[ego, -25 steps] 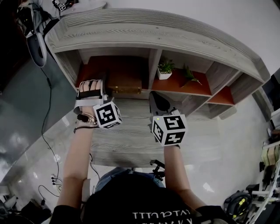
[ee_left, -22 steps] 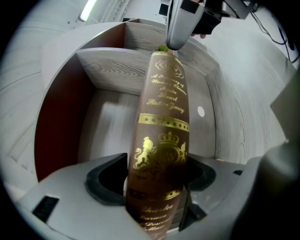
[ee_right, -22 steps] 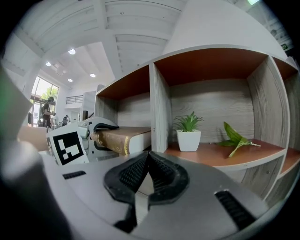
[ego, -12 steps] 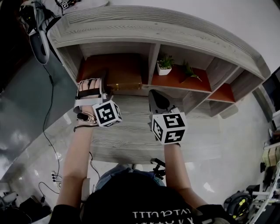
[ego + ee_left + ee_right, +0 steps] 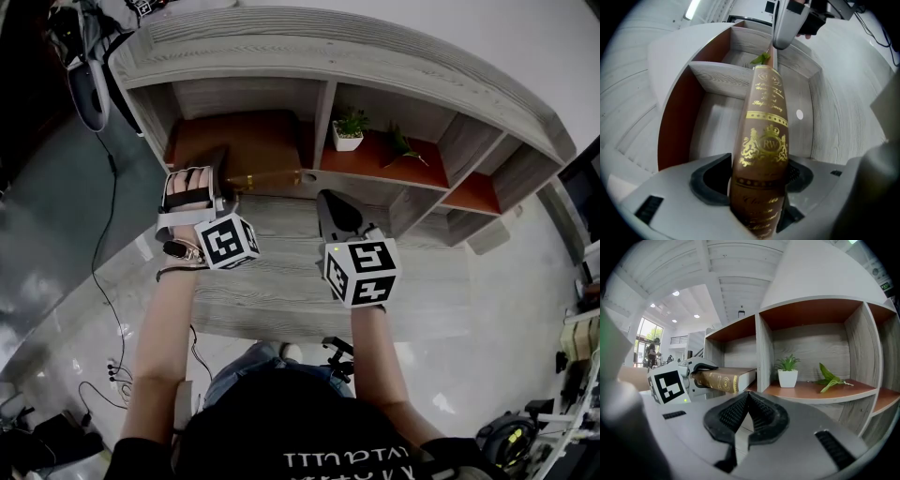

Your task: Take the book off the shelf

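Head view, change: the brown leather-look book with gilt lettering (image 5: 270, 178) has slid forward from deep in the left compartment of the grey wood-grain shelf unit (image 5: 328, 56) and now juts past its front edge.
Left gripper (image 5: 759, 177): jaws closing round the book's spine end, dark ribbed pads against both covers; the volume lies level in its grip.
Right gripper (image 5: 746, 416): jaws together on nothing, held in front of the shelf unit, apart from the book.
Meaning for the task: judged mostly done. The book looks nearly clear of the compartment, with only its far end seeming to remain over the shelf floor.
Book: smooth, rounded, glossy spine stamped with a gold crest and bands; cream page block shows in the right gripper view.
Shelf unit: pale, matte, streaked grain outside; rust-coloured lining inside; square cubbies split by upright dividers.
Neighbours: a small green plant in a white square pot (image 5: 349, 139) and a loose leafy sprig (image 5: 403, 150) sit in the next compartment, clear of both grippers.
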{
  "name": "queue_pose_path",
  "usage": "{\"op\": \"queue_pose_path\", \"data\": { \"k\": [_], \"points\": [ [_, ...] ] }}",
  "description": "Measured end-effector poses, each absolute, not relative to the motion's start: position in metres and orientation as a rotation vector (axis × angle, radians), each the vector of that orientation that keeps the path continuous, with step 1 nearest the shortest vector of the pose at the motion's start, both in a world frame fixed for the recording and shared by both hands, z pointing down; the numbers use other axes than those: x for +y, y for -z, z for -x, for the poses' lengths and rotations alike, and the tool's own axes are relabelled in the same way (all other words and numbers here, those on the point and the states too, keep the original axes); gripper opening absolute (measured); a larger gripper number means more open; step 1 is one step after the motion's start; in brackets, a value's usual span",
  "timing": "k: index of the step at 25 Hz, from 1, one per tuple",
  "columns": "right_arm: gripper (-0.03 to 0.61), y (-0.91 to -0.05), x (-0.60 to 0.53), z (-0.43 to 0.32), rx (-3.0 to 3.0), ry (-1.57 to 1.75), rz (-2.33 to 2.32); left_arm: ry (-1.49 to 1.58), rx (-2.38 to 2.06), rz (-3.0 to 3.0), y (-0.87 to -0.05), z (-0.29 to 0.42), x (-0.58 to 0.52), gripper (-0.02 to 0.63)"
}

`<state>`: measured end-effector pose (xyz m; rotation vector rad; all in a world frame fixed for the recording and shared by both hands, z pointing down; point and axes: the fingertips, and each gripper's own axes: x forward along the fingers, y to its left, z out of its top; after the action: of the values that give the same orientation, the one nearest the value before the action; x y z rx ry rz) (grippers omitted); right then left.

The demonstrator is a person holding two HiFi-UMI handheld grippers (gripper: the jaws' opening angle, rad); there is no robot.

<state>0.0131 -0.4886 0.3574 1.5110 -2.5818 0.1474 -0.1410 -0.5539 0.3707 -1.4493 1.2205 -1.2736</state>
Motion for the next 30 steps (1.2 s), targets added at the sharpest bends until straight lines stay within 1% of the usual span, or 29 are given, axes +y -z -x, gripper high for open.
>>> {"op": "queue_pose_path", "data": {
  "k": [10, 22, 30],
  "points": [
    [0.012, -0.351, -0.467, -0.031, -2.603, -0.131, -1.504, 1.276, 1.264, 1.433, -0.364, 0.133, -0.523, 0.268],
    [0.012, -0.348, -0.438, -0.020, -2.635, -0.084, -1.465, 1.098, 1.461, 1.606, -0.336, 0.137, -0.474, 0.241],
    [0.012, -0.333, -0.428, -0.007, -2.631, -0.046, -1.491, 0.982, 1.588, 1.778, -0.332, 0.158, -0.452, 0.238]
  ]
}}
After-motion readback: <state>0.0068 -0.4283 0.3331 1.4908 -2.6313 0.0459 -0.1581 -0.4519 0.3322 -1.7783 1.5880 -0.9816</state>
